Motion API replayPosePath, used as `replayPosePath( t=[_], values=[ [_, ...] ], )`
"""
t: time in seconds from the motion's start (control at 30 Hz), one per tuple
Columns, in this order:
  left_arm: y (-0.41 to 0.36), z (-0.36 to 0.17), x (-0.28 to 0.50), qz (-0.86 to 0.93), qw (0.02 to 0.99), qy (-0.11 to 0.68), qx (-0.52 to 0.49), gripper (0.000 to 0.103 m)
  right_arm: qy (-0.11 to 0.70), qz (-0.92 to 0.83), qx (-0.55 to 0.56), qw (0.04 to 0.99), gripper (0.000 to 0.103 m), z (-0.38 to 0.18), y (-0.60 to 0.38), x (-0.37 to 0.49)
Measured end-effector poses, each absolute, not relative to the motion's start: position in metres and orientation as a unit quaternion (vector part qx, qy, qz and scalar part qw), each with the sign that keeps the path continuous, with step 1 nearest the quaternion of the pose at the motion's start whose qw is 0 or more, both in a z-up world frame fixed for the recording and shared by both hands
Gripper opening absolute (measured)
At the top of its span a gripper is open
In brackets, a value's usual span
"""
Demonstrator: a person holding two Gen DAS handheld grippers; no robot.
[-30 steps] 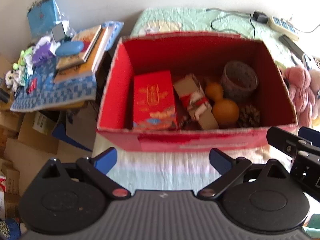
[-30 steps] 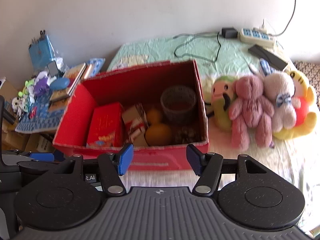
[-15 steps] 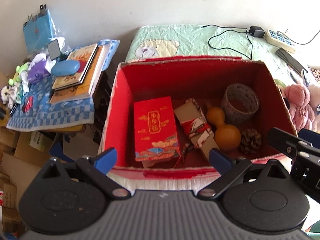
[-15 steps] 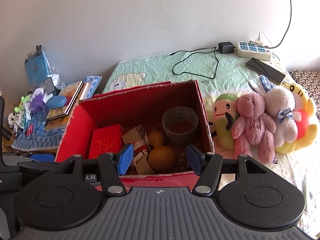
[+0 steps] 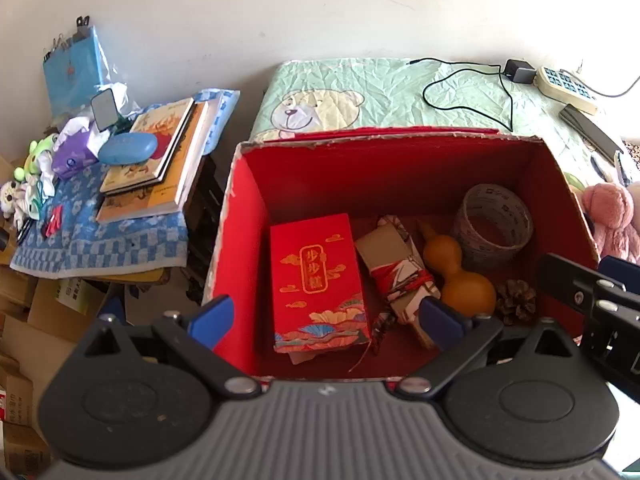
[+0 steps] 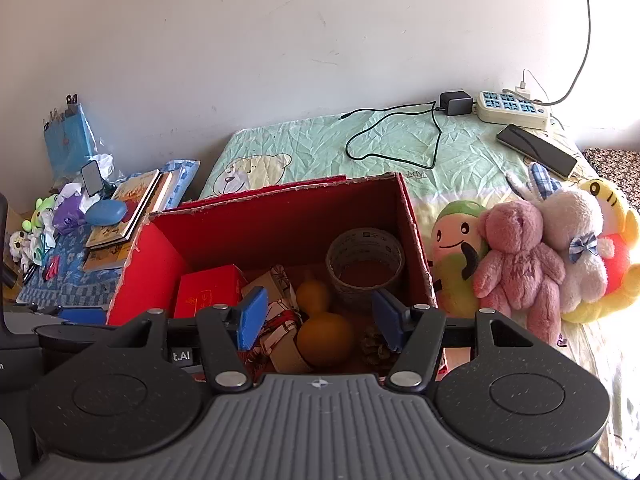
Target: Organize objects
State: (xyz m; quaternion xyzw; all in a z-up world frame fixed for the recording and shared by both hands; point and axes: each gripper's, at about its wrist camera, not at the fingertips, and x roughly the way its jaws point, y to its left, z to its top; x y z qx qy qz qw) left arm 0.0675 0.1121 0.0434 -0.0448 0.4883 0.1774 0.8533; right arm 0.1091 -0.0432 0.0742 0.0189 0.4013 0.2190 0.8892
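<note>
Red box (image 5: pixel 248 240) closer (both grippers empty)

Two matching hand-held grippers, black and grey with blue-padded fingers

The left gripper (image 5: pixel 326 318) has a ribbed grey body at the bottom of its own view, flanked by two round black discs. Angular black arms run forward from silver pivot screws to a pair of blue fingertips (image 5: pixel 210 317). A small white mark sits at the middle of the grey ribbing. The right gripper (image 6: pixel 318 320) is built the same way, with speckled black discs, silver screws and blue fingertips (image 6: pixel 252 317), and white lettering ending in "t.AI" shows on a black bar behind its left arm. Seen from the left camera, its black side carries small silver screws.
</note>
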Motion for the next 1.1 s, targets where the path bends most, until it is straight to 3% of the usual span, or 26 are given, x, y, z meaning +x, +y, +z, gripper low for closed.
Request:
replayPosePath(
  t=[1.1],
  values=[
    [0.116,0.004,0.093,0.175,0.852,0.493,-0.035,0.099,0.391,0.208,0.027,0.896,0.059,0.042,-0.041,0.138]
  ],
)
